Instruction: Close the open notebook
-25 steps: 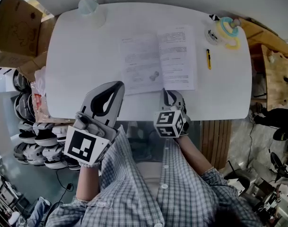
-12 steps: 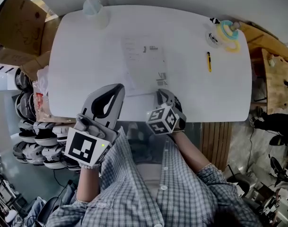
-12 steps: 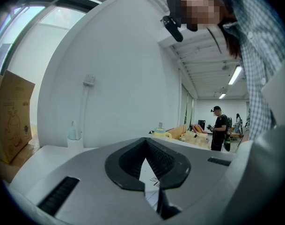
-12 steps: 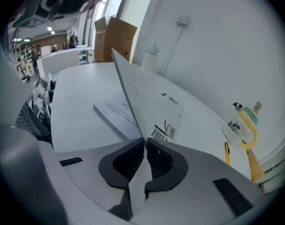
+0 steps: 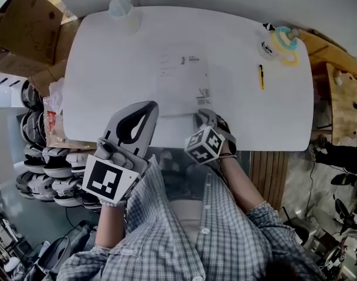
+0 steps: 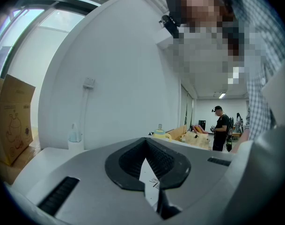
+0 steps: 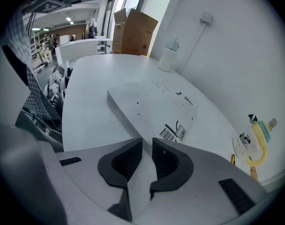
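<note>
The notebook [image 5: 181, 81] lies closed and flat on the white table [image 5: 102, 57], its white cover up with a barcode near the front right corner. In the right gripper view the notebook [image 7: 149, 102] lies just beyond the jaws. My right gripper [image 5: 204, 116] tilts down at the table's front edge, by that corner. Its jaws have just been opening; a narrow gap shows in my right gripper [image 7: 147, 144], with nothing pressed between the pads. My left gripper [image 5: 148, 106] hovers level at the front edge, left of the notebook. The tips of the left gripper [image 6: 144, 142] meet, empty.
A clear lidded cup [image 5: 121, 7] stands at the table's far left. At the far right sits a yellow and teal toy [image 5: 282, 40], with a yellow pen [image 5: 261, 76] nearer. Cardboard boxes [image 5: 26, 22] and stacked helmets [image 5: 37, 157] flank the left side.
The open right-hand leaf has swung over to the left, so the notebook now lies closed. My right gripper has shifted slightly left and rolled. The left gripper has stayed put.
</note>
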Tool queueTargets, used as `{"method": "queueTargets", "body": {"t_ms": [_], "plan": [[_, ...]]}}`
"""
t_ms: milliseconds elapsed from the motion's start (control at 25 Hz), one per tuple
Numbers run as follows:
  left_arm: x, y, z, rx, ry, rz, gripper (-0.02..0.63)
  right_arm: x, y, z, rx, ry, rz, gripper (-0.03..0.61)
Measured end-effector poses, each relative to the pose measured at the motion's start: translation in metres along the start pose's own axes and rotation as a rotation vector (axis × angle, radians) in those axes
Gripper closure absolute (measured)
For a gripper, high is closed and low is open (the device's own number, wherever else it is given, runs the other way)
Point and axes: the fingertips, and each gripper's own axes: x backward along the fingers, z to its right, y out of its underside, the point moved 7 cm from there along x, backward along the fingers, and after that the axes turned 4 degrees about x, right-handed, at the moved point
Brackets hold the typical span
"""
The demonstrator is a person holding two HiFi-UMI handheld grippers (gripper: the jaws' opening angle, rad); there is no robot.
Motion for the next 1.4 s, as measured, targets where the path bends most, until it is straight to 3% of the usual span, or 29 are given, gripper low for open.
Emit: {"method": "queueTargets", "body": {"t_ms": [160,280,760,1080,1400], "plan": [[0.0,-0.002,0.003,-0.002,-0.006,0.015,0.609,0.007,0.003,0.0,-0.058,-0.043,0.029,0.512],[-0.001,-0.003,0.004,-0.007,-0.007,0.013,0.609,0.019,0.006,0.01,-0.17,-0.013,0.092,0.515],[-0.011,-0.015,0.008,-0.03,0.003,0.049,0.608,0.099,-0.002,0.078,-0.534,0.095,0.532,0.555],[-0.016,-0.022,0.011,-0.057,-0.006,0.046,0.609,0.15,-0.014,0.109,-0.578,0.193,0.684,0.555],[-0.016,-0.031,0.009,-0.074,-0.014,0.061,0.609,0.192,-0.019,0.131,-0.543,0.309,0.743,0.555]]}}
